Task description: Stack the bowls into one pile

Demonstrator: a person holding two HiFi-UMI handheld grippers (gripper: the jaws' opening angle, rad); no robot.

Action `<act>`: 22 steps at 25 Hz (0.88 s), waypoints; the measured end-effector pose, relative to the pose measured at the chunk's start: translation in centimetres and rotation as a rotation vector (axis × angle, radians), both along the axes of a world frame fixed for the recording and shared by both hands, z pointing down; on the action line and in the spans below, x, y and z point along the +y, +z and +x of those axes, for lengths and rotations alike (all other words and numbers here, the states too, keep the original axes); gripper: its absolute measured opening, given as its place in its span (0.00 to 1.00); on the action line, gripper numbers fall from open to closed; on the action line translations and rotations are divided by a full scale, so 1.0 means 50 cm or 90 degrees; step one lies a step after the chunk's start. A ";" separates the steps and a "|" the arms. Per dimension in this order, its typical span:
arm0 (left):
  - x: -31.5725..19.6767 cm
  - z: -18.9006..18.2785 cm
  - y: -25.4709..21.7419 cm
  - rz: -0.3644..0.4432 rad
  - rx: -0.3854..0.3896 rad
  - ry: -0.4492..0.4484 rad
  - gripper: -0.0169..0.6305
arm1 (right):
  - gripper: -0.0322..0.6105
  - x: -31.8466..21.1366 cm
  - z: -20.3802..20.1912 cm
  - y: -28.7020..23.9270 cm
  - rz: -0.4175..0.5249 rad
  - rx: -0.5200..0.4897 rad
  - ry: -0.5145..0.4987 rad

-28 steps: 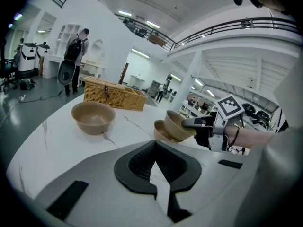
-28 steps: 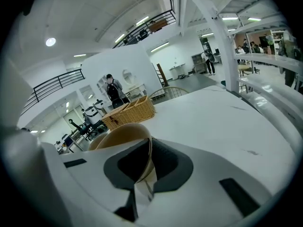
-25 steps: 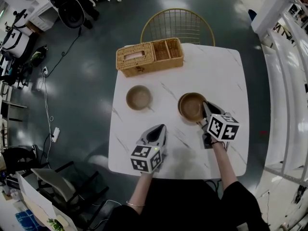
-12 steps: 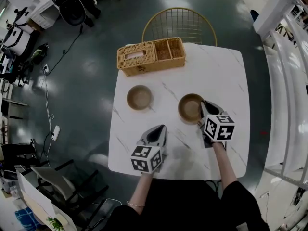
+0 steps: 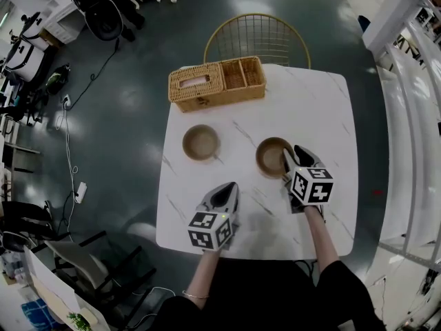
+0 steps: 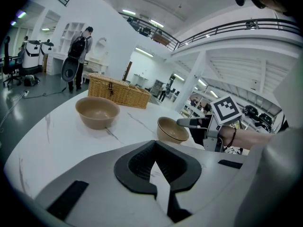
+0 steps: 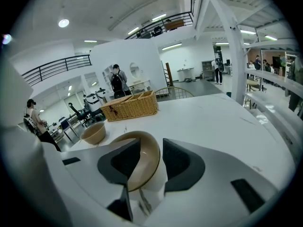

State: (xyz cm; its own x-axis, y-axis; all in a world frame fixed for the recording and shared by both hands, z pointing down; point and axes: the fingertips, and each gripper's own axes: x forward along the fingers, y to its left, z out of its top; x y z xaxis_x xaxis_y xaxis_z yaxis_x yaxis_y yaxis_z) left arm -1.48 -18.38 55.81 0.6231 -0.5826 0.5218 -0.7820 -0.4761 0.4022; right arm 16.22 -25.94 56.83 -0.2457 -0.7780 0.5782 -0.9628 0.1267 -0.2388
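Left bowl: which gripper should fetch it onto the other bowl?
Left, probably. The left gripper is empty, jaws together, pointing toward the left bowl with nothing between. The right gripper has its opening jaws astride the right bowl's rim, farther away.

left bowl point(image 5: 200, 142), right bowl point(image 5: 273, 156) — well apart

Pretty bright and even indoors, mostly from strip lights plus a round ceiling lamp point(image 7: 63, 22) overhead. The white marble-look worktop point(image 5: 317, 109) is almost blown out in the head view, and shadows stay soft. The glossy dark grey floor point(image 5: 131, 102) picks up pale glare patches. Both gripper views are heavy fisheye: black corners, bent railings, soft close foreground.
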 end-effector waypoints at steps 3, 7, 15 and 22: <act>0.002 -0.003 -0.001 -0.001 0.001 -0.002 0.05 | 0.23 0.001 0.001 0.008 -0.016 -0.030 0.013; 0.008 -0.006 0.001 -0.005 0.004 -0.007 0.05 | 0.23 0.004 0.003 0.024 -0.039 -0.064 0.031; 0.014 -0.012 0.006 -0.011 0.008 -0.015 0.05 | 0.15 0.007 0.013 0.051 -0.082 -0.098 0.069; 0.017 -0.017 0.005 -0.011 0.014 -0.025 0.05 | 0.11 0.014 0.015 0.053 -0.101 -0.133 0.072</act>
